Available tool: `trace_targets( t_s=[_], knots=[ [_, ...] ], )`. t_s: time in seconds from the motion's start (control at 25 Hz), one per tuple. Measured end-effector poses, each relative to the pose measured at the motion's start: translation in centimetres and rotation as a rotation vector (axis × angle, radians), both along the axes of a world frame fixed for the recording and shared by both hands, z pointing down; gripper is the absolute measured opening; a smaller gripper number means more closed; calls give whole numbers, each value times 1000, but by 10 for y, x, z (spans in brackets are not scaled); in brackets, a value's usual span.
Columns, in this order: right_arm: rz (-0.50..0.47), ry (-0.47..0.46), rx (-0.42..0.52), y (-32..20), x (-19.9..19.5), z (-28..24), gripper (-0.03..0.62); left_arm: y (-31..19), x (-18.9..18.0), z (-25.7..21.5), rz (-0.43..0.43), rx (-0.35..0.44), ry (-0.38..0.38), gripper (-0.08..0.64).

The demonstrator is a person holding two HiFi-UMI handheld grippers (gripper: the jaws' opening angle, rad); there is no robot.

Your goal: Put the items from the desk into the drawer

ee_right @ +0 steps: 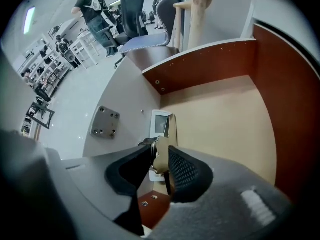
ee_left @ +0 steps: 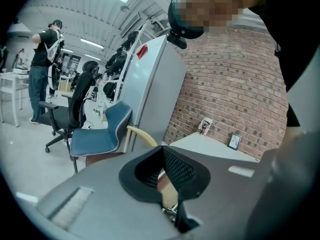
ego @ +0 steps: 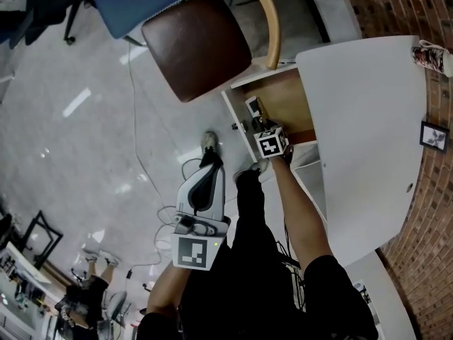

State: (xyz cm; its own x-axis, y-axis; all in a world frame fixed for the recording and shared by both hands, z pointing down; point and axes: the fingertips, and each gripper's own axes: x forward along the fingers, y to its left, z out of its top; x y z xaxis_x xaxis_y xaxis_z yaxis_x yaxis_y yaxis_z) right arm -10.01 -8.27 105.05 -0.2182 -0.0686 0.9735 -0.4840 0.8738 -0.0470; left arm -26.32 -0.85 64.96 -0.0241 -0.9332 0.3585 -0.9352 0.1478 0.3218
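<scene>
White device (ee_right: 161, 123) with grey screen lies in drawer (ee_right: 225, 119), against its white side, tan floor open alongside; right claw (ee_right: 161, 151), narrowly parted, pinches its near end; left claw (ee_left: 162, 151) closed, empty

Left gripper (ee_left: 162, 159), right gripper (ee_right: 159, 160), that's two; one drawer (ee_right: 225, 119), one white device (ee_right: 161, 123), one metal clip (ee_right: 163, 151), one cup (ego: 429, 55), one frame (ego: 433, 135); brown chair (ego: 195, 44), blue chair (ego: 141, 2), two more.
</scene>
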Motion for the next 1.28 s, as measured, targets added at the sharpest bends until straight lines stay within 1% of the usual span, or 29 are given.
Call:
trace_targets(
  t_s=[0.16,0.32,0.4,0.48,0.6,0.72,0.92,1.08,1.28],
  knots=[
    [20,-38,1,1,-4,-21,115,-2,8,-7,16,6,-5,20],
    [82,-109,-9,9,-8,-62,110,-3,13,-25,10,27,-9,20],
    [127,-155,-8,14,-9,-91,68,-2,16,-40,-1,40,-8,20],
    [174,-213,17,9,-10,-121,20,-4,17,-57,-6,67,-17,20],
    [229,-293,53,-1,-11,-164,5,-7,18,-79,-7,113,-42,20],
    [252,-370,80,-2,-8,-216,3,-3,25,-104,-9,139,-58,20],
    [256,-521,177,-14,-6,-313,3,2,38,-145,-2,188,-90,20],
    [264,-663,270,-21,-4,-403,3,3,47,-180,29,221,-134,20],
    [229,-821,394,-12,8,-508,3,13,58,-215,32,282,-164,20]
  ],
)
